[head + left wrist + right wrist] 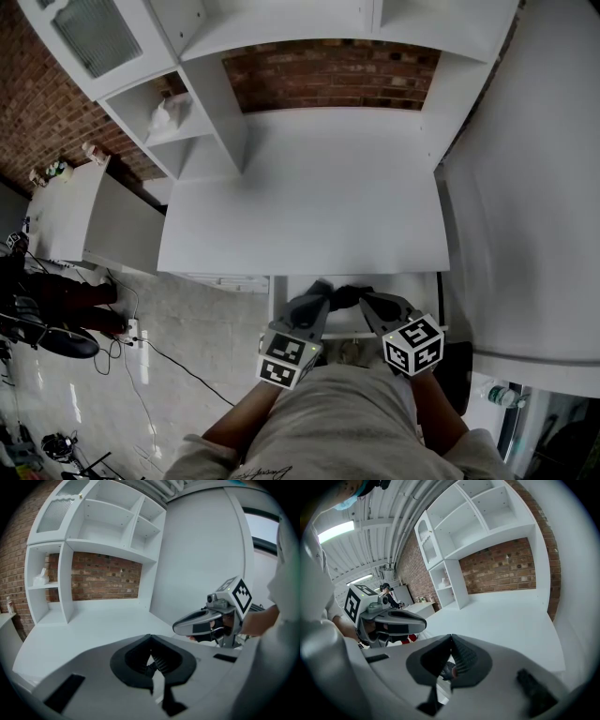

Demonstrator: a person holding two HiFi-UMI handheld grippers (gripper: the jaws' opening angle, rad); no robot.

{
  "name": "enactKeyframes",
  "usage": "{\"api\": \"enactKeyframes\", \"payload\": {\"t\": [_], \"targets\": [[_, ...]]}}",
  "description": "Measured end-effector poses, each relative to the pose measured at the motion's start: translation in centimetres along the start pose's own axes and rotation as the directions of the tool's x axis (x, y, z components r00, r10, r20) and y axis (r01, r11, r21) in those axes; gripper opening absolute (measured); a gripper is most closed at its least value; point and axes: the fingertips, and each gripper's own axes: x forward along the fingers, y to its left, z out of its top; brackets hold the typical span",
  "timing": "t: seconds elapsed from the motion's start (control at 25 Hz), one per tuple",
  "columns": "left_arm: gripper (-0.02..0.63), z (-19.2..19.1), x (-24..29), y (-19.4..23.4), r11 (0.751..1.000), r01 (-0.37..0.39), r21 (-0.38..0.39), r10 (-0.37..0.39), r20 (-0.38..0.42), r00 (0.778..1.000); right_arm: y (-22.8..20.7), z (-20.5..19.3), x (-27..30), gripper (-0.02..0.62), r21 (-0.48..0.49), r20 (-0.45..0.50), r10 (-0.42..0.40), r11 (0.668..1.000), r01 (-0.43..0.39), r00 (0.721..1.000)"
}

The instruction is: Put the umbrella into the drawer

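Under the front edge of the white desk (309, 206), close to your tummy, a drawer (422, 292) looks pulled out. A small dark shape sits in it, and I take that for the umbrella (349, 296), though it is too small to be sure. Your left gripper (322, 289) and your right gripper (367, 300) hang just over it, one on each side. Each has its jaws pressed together and holds nothing. So the umbrella looks put away, or else not picked up yet; I cannot tell which. If it is in, your next move is to push the drawer shut with a slow, gentle shove. Only the head view shows the drawer. Both gripper views look out over the desk top to the shelves (108, 531) and the brick wall (105, 581), and they miss it.
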Motion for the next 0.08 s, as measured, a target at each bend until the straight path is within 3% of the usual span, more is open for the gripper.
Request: {"api": "enactKeyframes", "payload": {"t": [0.08], "targets": [[0.015,-0.02,0.09,-0.05,1.000,0.002,0.001,-0.002,-0.003,1.000,-0.08,0.01,0.03,0.028,0.000,-0.002,0.002,1.000,-0.002,1.000]]}}
